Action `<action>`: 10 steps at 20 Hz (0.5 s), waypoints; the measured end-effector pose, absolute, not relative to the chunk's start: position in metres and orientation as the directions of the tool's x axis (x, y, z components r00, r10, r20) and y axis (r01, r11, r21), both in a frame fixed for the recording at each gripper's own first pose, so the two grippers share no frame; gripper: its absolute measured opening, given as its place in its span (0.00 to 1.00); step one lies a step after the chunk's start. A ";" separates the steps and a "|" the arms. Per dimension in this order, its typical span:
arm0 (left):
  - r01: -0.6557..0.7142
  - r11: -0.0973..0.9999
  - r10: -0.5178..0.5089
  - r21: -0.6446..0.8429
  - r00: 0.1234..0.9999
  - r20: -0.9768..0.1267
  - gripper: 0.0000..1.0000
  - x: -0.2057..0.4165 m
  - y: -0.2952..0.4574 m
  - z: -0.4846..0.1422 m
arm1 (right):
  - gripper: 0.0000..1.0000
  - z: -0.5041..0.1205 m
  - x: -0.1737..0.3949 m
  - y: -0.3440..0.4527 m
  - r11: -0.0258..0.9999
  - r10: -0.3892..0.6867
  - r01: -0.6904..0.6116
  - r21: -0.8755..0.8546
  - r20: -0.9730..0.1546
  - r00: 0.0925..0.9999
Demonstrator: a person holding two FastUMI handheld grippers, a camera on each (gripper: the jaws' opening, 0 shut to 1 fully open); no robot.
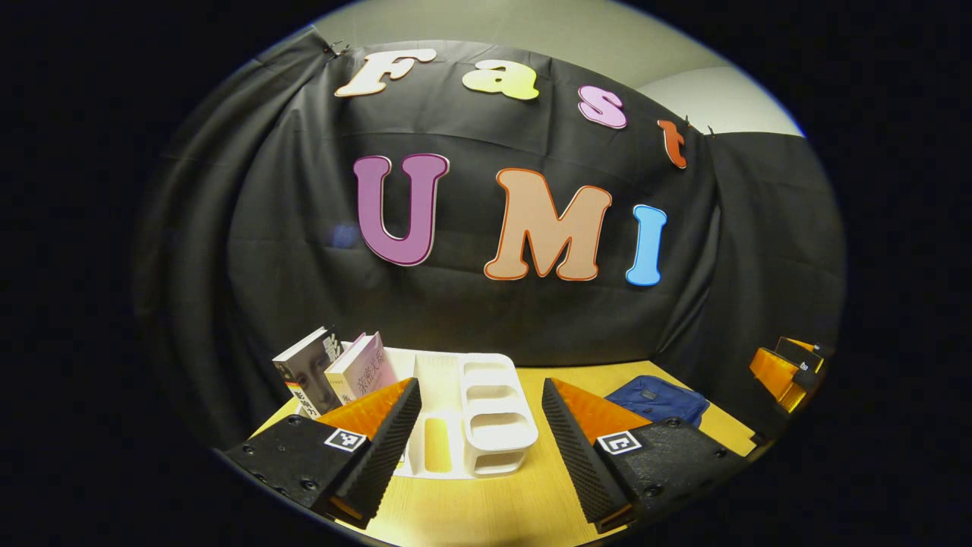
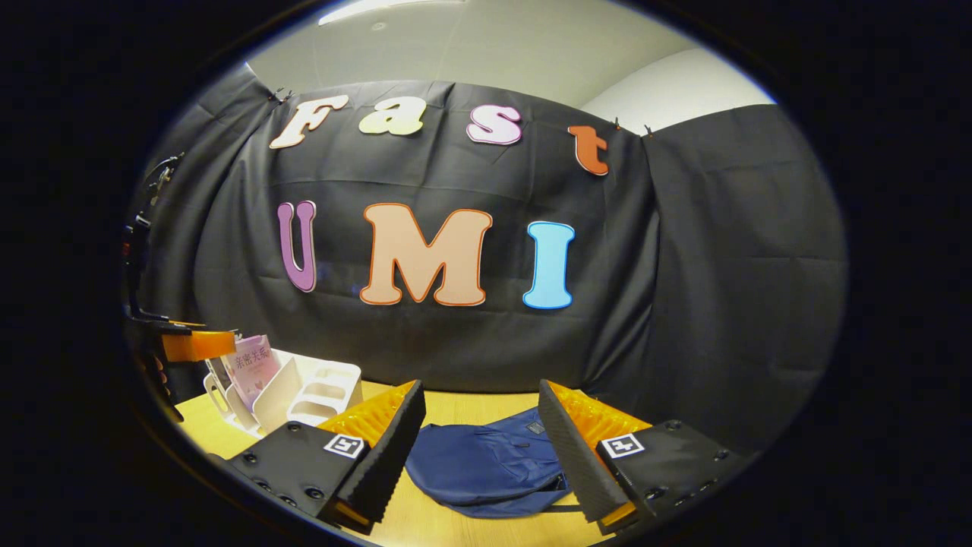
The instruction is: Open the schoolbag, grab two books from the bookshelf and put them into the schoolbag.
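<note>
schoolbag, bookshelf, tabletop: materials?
Schoolbag: navy woven fabric, matte, lying slumped and creased; likely nylon or polyester.
Bookshelf: white moulded plastic by its rounded edges and slight sheen.
Tabletop: pale wood grain, smooth; probably laminate, though solid wood can't be ruled out.

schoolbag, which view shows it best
The right gripper view: the blue schoolbag lies close, between that gripper's open fingers, on the table. The left gripper view shows it smaller, off to the side, partly hidden behind a finger.

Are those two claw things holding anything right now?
No, nothing is held. The left gripper is open in front of the bookshelf, and the right gripper is open above the schoolbag.
</note>
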State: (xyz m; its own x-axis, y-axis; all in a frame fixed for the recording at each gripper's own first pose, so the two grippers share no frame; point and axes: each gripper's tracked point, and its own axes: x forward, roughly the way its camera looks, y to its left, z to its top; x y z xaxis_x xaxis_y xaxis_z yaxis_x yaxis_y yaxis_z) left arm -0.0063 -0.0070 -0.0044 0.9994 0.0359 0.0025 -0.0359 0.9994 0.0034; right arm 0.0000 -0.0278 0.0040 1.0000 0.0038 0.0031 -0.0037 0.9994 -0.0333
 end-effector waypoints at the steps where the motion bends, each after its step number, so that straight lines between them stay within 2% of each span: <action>1: -0.041 0.999 0.041 0.006 0.999 0.003 0.94 -0.007 -0.005 -0.005 | 0.98 0.003 0.001 -0.028 0.999 0.003 -0.003 -0.037 0.002 1.000; 4: -0.063 0.998 0.063 0.006 0.998 0.002 0.94 -0.012 0.005 -0.005 | 0.98 -0.011 0.005 -0.031 0.997 -0.016 0.015 -0.074 -0.011 1.000; 5: -0.072 0.997 0.072 0.005 0.997 0.002 0.94 -0.013 0.010 -0.005 | 0.94 -0.017 0.007 -0.032 0.994 -0.022 0.020 -0.105 -0.016 1.000; 7: -0.097 0.995 0.097 0.010 0.995 0.003 0.94 -0.015 0.020 -0.005 | 0.98 -0.035 0.011 -0.035 0.981 -0.032 0.025 -0.192 -0.032 0.999; 10: -0.138 0.990 0.138 0.008 0.990 0.002 0.94 -0.019 0.035 -0.006 | 0.96 -0.075 0.014 -0.036 0.935 -0.040 0.010 -0.355 -0.078 0.996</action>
State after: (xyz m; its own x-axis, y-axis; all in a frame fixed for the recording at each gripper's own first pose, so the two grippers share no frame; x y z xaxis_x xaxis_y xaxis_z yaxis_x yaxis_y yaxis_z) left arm -0.0190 0.0347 -0.0063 0.9904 0.1379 0.0020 -0.1379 0.9904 0.0079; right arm 0.0135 -0.0364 -0.0749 0.9962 -0.0399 -0.0775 0.0098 0.9347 -0.3554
